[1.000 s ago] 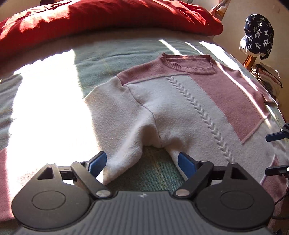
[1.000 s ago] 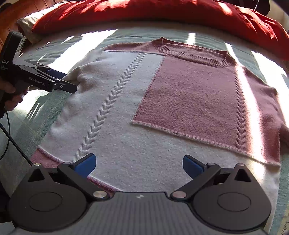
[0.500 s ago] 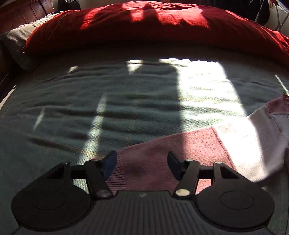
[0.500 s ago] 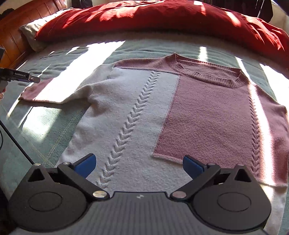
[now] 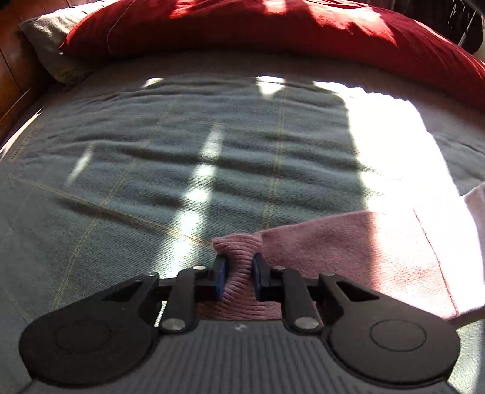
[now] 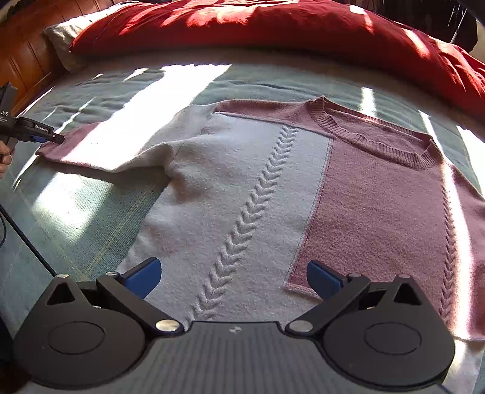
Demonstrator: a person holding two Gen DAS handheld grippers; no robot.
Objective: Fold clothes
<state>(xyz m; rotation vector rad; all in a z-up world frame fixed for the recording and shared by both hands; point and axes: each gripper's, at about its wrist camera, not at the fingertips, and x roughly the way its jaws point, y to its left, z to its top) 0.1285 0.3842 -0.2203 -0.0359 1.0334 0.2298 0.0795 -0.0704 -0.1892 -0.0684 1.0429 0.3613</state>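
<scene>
Grey-green blanket (image 6: pixel 91 212) covers the whole bed, sun patches and window-bar shadows across it, faint wrinkles on the left half. Red duvet (image 6: pixel 272 27) is bunched along the far edge, a grey pillow (image 6: pixel 60 39) poking out at its left end, wooden headboard (image 6: pixel 24 60) beyond that at the left border. Lots of bare blanket left of the garment and between its collar and the duvet.

Pink-and-white sweater (image 6: pixel 242 188) lies flat, front up, mid-bed; white panel with a braided cable on the left, pink block on the right, ribbed collar toward the duvet. Its right side runs to the picture's right border; the hem runs under the right gripper's body at the near edge. The left sleeve (image 6: pixel 121 145) stretches out sideways over the blanket, white near the shoulder, pink toward the end.

Right gripper (image 6: pixel 233 275) hovers above the lower chest, jaws wide apart, nothing between the blue pads.

Left gripper (image 5: pixel 238 274) sits at the sleeve end; its jaws have just been closing and now pinch the ribbed pink cuff (image 5: pixel 236 251), knit bunched up between the pads. A person's hand (image 6: pixel 4 157) shows at the left border holding it, with a black cable trailing down.
</scene>
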